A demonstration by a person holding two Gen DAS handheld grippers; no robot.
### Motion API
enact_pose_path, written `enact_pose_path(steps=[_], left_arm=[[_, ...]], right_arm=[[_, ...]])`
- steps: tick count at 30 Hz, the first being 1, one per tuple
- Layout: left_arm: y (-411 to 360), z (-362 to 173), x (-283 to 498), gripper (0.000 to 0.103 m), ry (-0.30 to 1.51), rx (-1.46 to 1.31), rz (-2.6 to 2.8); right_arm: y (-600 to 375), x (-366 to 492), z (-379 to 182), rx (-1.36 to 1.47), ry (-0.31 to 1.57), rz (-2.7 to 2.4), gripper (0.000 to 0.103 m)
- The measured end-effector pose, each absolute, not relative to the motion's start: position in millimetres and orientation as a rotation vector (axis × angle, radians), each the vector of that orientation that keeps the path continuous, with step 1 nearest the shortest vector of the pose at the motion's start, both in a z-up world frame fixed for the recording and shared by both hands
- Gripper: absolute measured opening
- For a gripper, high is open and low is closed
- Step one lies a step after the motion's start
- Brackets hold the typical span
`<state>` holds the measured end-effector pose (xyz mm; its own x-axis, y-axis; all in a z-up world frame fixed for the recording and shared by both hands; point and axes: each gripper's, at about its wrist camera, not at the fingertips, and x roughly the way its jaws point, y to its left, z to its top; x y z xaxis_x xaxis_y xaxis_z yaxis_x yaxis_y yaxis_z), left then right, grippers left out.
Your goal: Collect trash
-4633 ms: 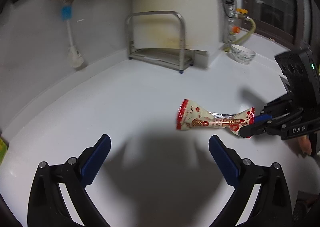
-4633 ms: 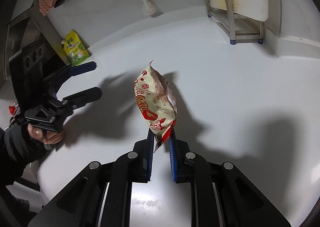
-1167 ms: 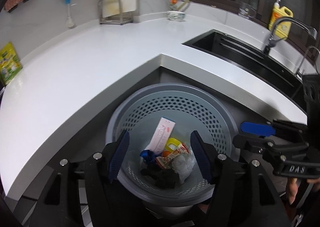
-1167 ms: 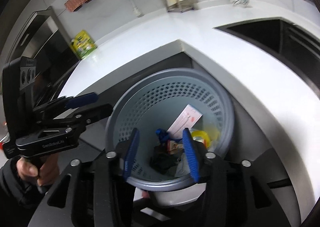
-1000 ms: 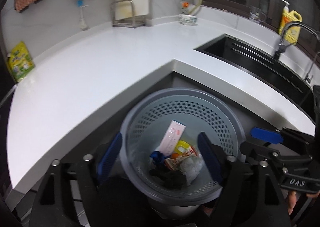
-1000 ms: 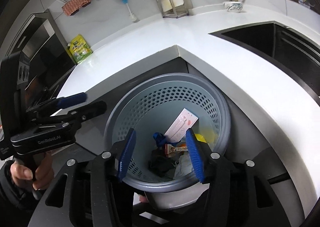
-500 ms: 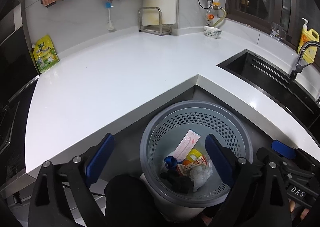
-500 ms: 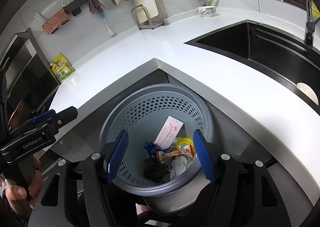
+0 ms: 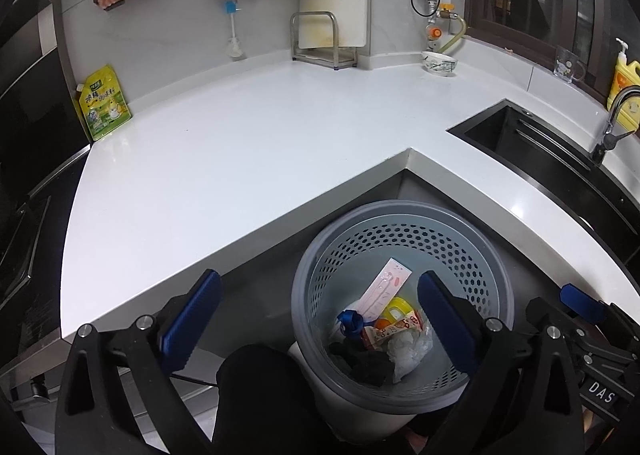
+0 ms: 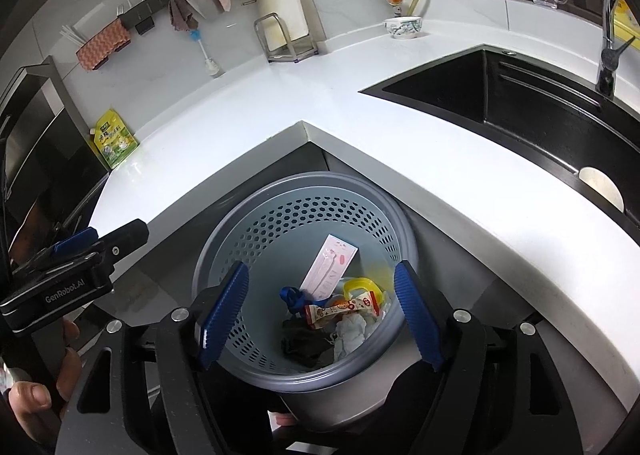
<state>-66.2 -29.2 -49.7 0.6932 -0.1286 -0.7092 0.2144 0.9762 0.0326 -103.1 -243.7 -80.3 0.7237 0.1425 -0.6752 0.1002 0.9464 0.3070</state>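
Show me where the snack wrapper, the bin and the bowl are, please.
wrapper [image 10: 342, 309]: right wrist view, its middle.
bin [image 10: 280, 223]: right wrist view, perforated back wall.
bowl [image 9: 439, 63]: left wrist view, its outer side.

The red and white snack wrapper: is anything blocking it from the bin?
No. The snack wrapper already lies inside the perforated bin, on top of the other rubbish. The bin has no lid. The right gripper and left gripper both stand open above it, holding nothing.
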Motion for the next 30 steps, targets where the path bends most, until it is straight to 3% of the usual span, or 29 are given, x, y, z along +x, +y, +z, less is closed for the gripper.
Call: enact_pose_path(steps=[30], left_arm=[[-35.3,-57.4,-72.6,0.097,0.77,0.133,-0.172]], right_arm=[[-239.1,-107.8,-83.9,0.343,0.77,0.028,0.073]])
